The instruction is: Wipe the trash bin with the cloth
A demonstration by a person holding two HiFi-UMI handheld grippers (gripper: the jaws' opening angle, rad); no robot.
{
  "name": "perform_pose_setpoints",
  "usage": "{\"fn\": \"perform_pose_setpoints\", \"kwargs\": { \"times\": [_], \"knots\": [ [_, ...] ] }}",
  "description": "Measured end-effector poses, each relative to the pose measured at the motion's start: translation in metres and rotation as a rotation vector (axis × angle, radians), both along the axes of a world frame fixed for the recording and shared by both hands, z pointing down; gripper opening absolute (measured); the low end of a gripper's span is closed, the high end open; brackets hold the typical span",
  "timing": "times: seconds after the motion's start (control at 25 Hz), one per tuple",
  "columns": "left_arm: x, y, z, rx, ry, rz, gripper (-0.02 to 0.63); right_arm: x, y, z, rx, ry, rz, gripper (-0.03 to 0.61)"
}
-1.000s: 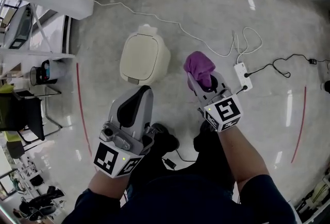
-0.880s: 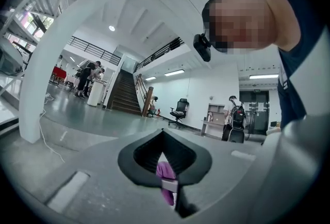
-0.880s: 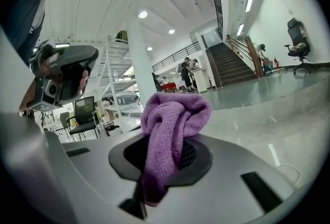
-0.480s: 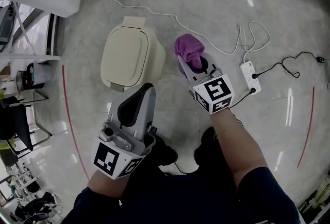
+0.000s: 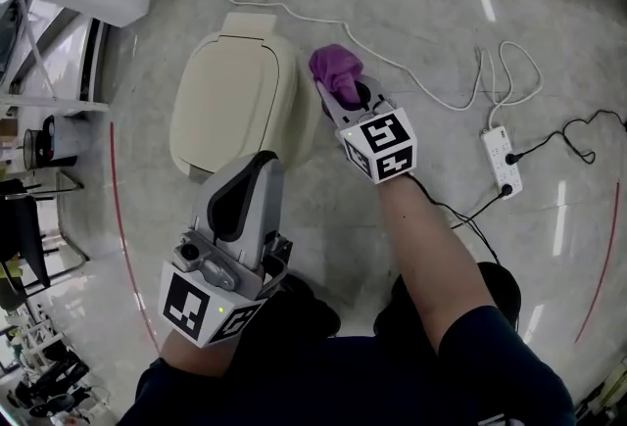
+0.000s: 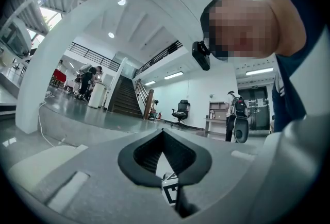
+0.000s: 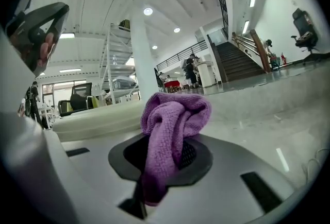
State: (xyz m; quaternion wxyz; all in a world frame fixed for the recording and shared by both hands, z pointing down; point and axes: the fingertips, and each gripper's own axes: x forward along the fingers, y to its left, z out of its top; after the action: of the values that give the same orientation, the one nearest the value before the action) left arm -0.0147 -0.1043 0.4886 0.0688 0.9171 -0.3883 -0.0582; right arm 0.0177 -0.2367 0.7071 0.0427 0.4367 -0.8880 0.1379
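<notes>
Currently: purple cloth (image 5: 336,70) bunched & clamped in right hand-held gripper (image 5: 338,96), protruding past jaw tips as wiping pad, just beside cream trash bin (image 5: 230,101) on floor; left hand-held gripper (image 5: 263,165) closed, empty, prob. spare.

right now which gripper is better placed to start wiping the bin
Right. The right gripper is shut on the purple cloth, close beside the trash bin; the left gripper is shut, holds nothing, and sits further back.
</notes>
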Motion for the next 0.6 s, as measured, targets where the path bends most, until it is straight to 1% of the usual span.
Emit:
{"fn": "perform_pose_setpoints", "kwargs": {
  "times": [0.2,0.36,0.48,0.6],
  "knots": [
    [-0.016,0.003,0.014,-0.007,-0.027,-0.045,-0.002,-0.021,-0.011,0.015,0.009,-0.039,-0.025,0.069],
    [-0.023,0.007,0.016,-0.006,-0.038,-0.043,-0.002,-0.028,-0.018,0.019,0.018,-0.064,-0.029,0.069],
    [-0.028,0.011,0.018,-0.007,-0.048,-0.044,-0.002,-0.033,-0.016,0.032,0.006,-0.073,-0.031,0.069],
    [-0.031,0.015,0.017,-0.012,-0.056,-0.046,-0.002,-0.038,-0.017,0.059,-0.031,-0.067,-0.017,0.069]
  ]
}}
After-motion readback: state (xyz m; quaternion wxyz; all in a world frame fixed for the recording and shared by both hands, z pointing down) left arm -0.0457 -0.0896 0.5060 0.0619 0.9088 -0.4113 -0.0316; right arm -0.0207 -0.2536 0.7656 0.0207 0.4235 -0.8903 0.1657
